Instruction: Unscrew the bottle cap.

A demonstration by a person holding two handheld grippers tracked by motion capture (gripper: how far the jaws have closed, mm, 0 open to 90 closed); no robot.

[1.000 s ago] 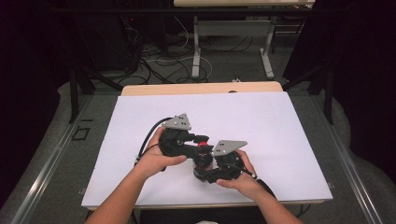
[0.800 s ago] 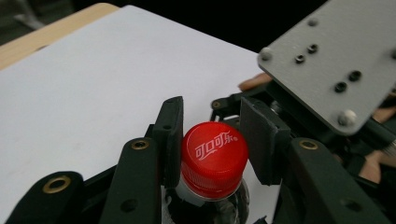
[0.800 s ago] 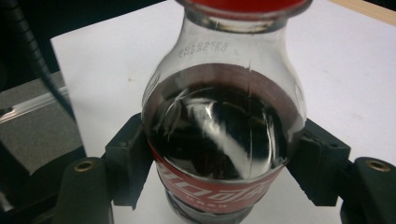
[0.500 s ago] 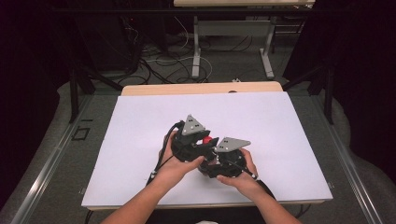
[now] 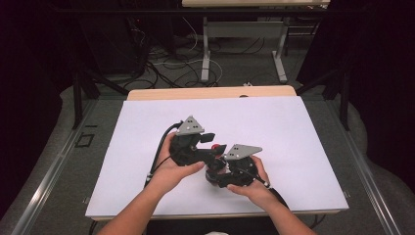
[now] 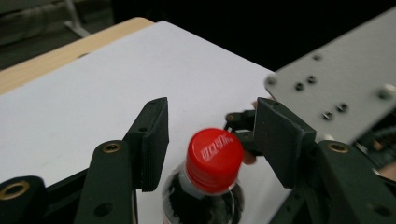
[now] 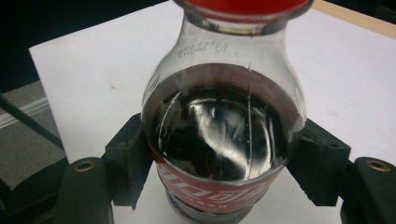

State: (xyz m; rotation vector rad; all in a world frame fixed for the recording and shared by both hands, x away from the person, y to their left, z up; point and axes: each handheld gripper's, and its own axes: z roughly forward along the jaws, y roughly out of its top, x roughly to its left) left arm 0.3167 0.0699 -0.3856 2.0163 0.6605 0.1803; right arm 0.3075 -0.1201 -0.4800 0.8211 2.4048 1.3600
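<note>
Cola bottle [image 7: 219,135] — right tongs [image 7: 224,163] clamp body; left tongs [image 6: 212,144] just opened round red cap [image 6: 215,158], prob. clear.

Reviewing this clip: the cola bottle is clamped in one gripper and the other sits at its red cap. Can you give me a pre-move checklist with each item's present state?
1. Right gripper clamped on the bottle body: ok, both pads press its sides.
2. Left gripper centred on the red cap: ok, cap sits between the jaws.
3. Left pads gripping the cap: not ok, the jaws have just been opening and gaps show on both sides.
4. Cap on the bottle: ok, seated on the neck.
5. Cap loosened: cannot tell.
6. White mat around the hands free: ok.
</note>
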